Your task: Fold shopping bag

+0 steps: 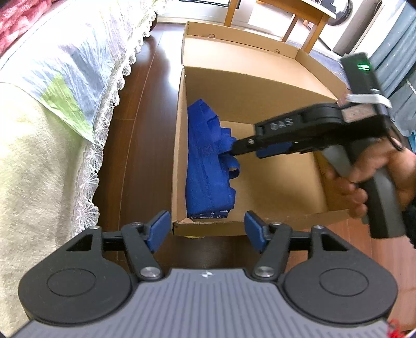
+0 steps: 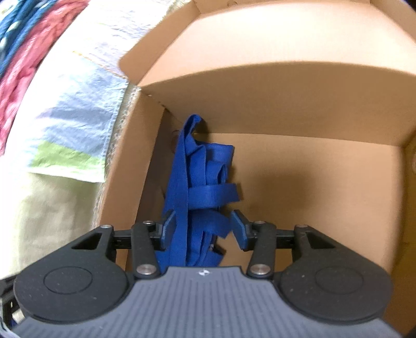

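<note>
My right gripper (image 2: 200,228), jaws apart, straddles the folded blue shopping bag (image 1: 205,166) standing against the cardboard box's (image 1: 179,166) left wall; left gripper (image 1: 206,228) spread, empty. Folding looks done, only release left.

The box wall (image 1: 179,156) hides the left side of the blue bag (image 1: 205,166), and the right gripper (image 1: 235,149) covers part of its straps. In the right wrist view the gripper body hides the bag's (image 2: 197,187) lower end, and the bedspread (image 2: 65,109) at left is blurred. The wooden table (image 1: 306,18) is cut off by the top edge.
</note>
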Action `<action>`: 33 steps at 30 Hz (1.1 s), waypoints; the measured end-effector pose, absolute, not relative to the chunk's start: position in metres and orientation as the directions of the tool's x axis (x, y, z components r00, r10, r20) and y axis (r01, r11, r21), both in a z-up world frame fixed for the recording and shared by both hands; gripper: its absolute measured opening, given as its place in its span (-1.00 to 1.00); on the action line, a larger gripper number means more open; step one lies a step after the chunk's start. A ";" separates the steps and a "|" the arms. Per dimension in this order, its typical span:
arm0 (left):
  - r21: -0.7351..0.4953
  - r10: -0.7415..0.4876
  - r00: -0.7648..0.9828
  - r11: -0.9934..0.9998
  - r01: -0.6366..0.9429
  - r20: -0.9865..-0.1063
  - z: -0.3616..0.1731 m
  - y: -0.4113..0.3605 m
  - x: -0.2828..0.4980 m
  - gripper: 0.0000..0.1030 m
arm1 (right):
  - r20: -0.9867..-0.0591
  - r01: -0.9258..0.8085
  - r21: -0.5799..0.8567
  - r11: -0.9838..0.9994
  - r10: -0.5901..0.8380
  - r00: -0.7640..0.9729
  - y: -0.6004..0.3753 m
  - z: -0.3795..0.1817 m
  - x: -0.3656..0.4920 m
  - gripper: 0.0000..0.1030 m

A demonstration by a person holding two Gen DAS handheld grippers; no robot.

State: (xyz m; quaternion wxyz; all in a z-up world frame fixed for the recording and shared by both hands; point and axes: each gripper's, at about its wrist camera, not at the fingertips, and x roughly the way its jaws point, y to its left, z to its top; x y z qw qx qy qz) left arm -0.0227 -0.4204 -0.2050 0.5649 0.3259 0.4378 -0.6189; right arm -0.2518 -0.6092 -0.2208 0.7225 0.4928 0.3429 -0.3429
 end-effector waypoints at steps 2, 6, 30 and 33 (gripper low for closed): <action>-0.173 -0.413 -0.147 0.025 0.985 -0.899 -0.203 -0.418 -0.025 0.26 | -0.831 0.833 0.470 0.294 -0.171 0.529 -0.598 -0.222 -0.249 -0.12; -0.153 -0.413 -0.129 0.025 0.988 -0.902 -0.199 -0.409 -0.032 0.29 | -0.829 0.835 0.450 0.317 -0.201 0.523 -0.578 -0.214 -0.262 -0.06; 0.006 -0.644 0.065 0.094 0.996 -0.763 -0.124 -0.337 -0.093 0.97 | -0.760 0.853 0.176 0.492 -0.483 0.435 -0.381 -0.111 -0.288 0.98; -0.003 -0.696 0.073 0.107 0.994 -0.715 -0.112 -0.331 -0.094 0.97 | -0.747 0.855 0.136 0.501 -0.516 0.420 -0.372 -0.104 -0.285 0.98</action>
